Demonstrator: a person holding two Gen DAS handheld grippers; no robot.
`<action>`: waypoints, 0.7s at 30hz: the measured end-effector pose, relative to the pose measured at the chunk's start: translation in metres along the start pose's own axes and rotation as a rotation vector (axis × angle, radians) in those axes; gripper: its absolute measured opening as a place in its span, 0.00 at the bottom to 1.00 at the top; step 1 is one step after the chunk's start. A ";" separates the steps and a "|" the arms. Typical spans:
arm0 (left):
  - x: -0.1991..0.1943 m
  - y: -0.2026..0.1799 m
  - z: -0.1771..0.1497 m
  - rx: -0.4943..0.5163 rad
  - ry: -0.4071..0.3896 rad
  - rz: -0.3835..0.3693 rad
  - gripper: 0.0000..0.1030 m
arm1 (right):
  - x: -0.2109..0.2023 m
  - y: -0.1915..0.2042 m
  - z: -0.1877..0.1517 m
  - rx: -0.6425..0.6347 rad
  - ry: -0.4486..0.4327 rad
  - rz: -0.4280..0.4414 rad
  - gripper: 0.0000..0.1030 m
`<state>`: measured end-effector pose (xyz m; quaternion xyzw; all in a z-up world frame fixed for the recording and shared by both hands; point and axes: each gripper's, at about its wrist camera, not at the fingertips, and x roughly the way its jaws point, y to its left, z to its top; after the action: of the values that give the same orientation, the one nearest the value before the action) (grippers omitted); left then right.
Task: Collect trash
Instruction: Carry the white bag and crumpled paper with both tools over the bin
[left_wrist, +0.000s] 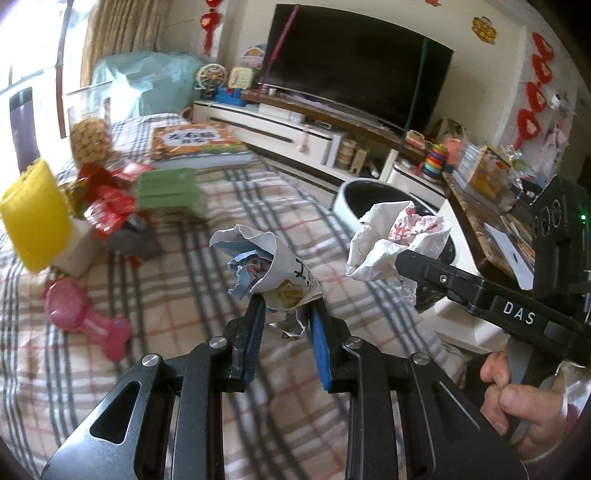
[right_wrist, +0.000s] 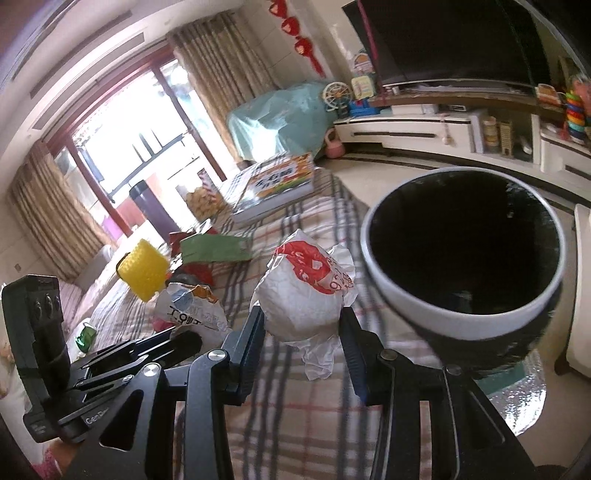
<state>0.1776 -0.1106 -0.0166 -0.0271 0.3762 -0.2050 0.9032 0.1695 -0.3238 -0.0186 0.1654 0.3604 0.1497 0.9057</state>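
Observation:
My left gripper (left_wrist: 286, 317) is shut on a crumpled paper wrapper with blue and black print (left_wrist: 273, 273), held above the checked cloth. My right gripper (right_wrist: 303, 325) is shut on a crumpled white wrapper with red print (right_wrist: 306, 291). A round bin with a white rim (right_wrist: 443, 317) and a black liner stands just right of it, past the table edge. In the left wrist view the right gripper (left_wrist: 400, 258) holds the white wrapper (left_wrist: 399, 236) in front of the bin (left_wrist: 347, 195). In the right wrist view the left gripper (right_wrist: 184, 336) and its printed wrapper (right_wrist: 192, 310) are at lower left.
On the checked cloth (left_wrist: 177, 280) lie a yellow block (left_wrist: 33, 218), red packets (left_wrist: 107, 210), a green box (left_wrist: 170, 192), a pink toy (left_wrist: 85, 317), a picture book (left_wrist: 199, 144) and a snack jar (left_wrist: 88, 125). A TV stand (left_wrist: 280, 125) runs behind.

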 end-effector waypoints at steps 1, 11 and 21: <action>0.001 -0.005 0.002 0.009 -0.001 -0.006 0.23 | -0.002 -0.002 0.000 0.002 -0.003 -0.004 0.40; 0.013 -0.038 0.014 0.062 0.002 -0.054 0.23 | -0.023 -0.031 0.006 0.052 -0.045 -0.046 0.40; 0.028 -0.065 0.028 0.104 0.005 -0.085 0.23 | -0.040 -0.060 0.014 0.087 -0.081 -0.089 0.41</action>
<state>0.1920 -0.1836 -0.0022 0.0043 0.3659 -0.2624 0.8929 0.1601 -0.3967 -0.0094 0.1942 0.3366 0.0868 0.9173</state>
